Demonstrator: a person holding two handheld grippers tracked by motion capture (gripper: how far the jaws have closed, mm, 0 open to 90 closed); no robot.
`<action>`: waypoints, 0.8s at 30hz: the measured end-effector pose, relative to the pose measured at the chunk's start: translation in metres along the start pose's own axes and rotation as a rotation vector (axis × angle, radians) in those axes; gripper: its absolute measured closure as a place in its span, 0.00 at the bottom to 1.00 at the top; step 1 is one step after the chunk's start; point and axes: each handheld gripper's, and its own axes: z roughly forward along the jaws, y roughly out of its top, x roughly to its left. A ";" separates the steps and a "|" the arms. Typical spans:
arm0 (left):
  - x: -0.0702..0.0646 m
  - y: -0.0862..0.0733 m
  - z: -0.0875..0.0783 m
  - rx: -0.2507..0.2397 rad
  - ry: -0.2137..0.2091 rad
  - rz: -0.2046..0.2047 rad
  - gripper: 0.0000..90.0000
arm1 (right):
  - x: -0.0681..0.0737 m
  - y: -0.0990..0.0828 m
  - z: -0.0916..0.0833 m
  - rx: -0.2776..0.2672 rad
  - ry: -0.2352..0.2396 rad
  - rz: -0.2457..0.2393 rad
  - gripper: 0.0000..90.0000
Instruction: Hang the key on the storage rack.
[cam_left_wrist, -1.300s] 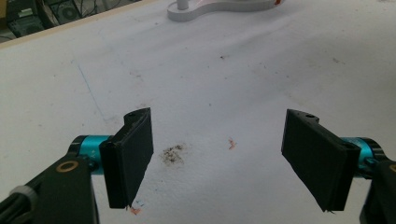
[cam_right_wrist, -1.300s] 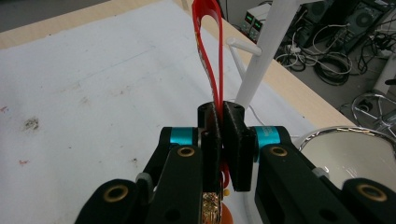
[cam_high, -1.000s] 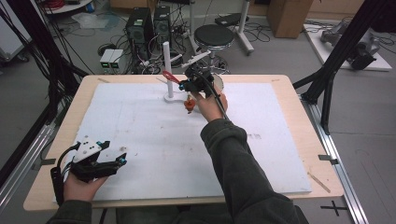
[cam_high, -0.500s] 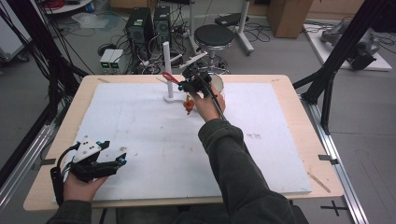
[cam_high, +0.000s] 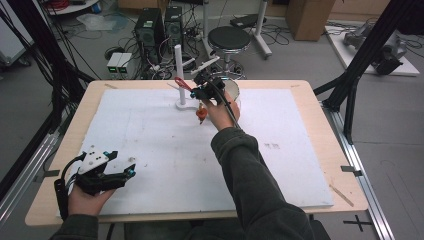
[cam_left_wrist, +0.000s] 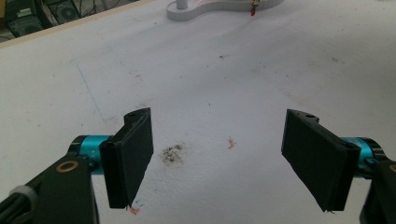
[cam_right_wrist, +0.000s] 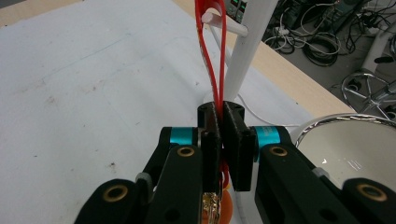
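Hanging step: right gripper (cam_right_wrist: 222, 140) has its fingers pinching a red loop (cam_right_wrist: 212, 51), a thin cord or band, and holds it up against a white stand (cam_high: 179, 70) at the far edge of the counter (cam_high: 310, 95).
Loop position: it rises straight out from between the fingers; its top bend lies at a short white peg (cam_right_wrist: 224, 22) that sticks sideways from the stand's post. Whether the loop is already over the peg tip is hard to tell.
Hanging weight: a small orange charm (cam_high: 201, 113) with a gold part dangles below the fingers, nearer the person's hand.
Doing it well: judging from this, keep the pinch firm and low on the loop so the top stays open. Carry the bend past the peg's free end, then lower until the peg bears the weight. Part the fingers only after the cord goes slack above them.
Risk: the stand looks light; a sideways tug could tip it.
Nearby: a white bowl with a shiny rim (cam_right_wrist: 355, 149) sits just beside the fingers, on the side away from the stand.
Left gripper (cam_left_wrist: 224, 158): fingers spread wide, holding nothing, resting over bare white foam sheet (cam_left_wrist: 196, 84) near the person, well apart from the stand.
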 end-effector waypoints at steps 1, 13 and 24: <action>0.000 0.000 0.000 0.001 0.000 0.001 0.28 | 0.000 0.000 0.001 0.001 0.000 -0.001 0.95; 0.000 0.000 0.000 0.000 -0.001 0.000 0.28 | 0.001 0.001 0.008 0.016 -0.001 0.001 0.95; 0.000 0.000 0.000 0.001 -0.001 0.001 0.28 | 0.003 0.001 0.014 0.023 -0.005 0.005 0.95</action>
